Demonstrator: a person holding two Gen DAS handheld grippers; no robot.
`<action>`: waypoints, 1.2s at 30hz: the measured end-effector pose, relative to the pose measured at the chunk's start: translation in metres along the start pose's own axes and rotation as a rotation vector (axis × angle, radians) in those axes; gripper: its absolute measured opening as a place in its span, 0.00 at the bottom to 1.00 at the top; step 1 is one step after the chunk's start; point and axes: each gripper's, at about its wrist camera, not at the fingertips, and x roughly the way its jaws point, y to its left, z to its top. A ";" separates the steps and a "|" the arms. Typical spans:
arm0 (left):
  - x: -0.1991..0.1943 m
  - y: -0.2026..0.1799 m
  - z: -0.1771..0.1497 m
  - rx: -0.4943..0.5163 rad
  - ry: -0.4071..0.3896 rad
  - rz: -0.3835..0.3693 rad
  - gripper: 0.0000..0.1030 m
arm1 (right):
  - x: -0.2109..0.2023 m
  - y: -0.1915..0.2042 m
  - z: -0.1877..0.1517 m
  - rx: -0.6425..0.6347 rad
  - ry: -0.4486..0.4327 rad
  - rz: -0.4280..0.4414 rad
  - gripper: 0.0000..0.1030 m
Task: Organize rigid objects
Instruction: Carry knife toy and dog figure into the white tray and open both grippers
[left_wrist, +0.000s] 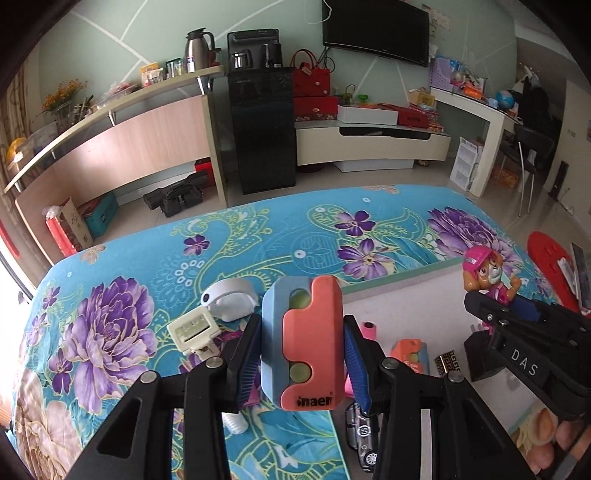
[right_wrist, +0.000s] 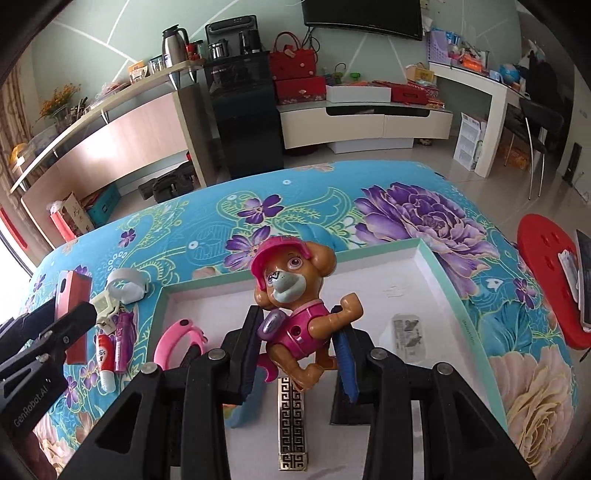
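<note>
Left wrist view: left tool (left_wrist: 301, 363) clamped on blue-and-coral case (left_wrist: 301, 343), raised over bed (left_wrist: 110, 295) beside tray's left edge. Slip risk, smooth sides.

Right wrist view: right tool (right_wrist: 295, 345) gripping dog figure (right_wrist: 295, 306) askew above white tray (right_wrist: 436, 258); could twist loose. Tray holding pink ring (right_wrist: 173, 339), patterned bar (right_wrist: 291, 424), foil packet (right_wrist: 406, 336).

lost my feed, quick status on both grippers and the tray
Left gripper shut on blue-and-coral block. Right gripper shut on toy dog, above white tray. Nothing blocking.
</note>
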 end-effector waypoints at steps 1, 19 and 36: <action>0.002 -0.007 0.000 0.021 0.007 -0.005 0.44 | 0.000 -0.003 0.000 0.007 0.001 -0.002 0.38; 0.040 -0.084 -0.011 0.194 0.075 -0.045 0.44 | 0.001 -0.040 -0.002 0.095 0.000 0.044 0.38; 0.065 -0.094 -0.001 0.182 0.041 -0.037 0.44 | 0.012 -0.042 0.000 0.127 0.010 0.094 0.38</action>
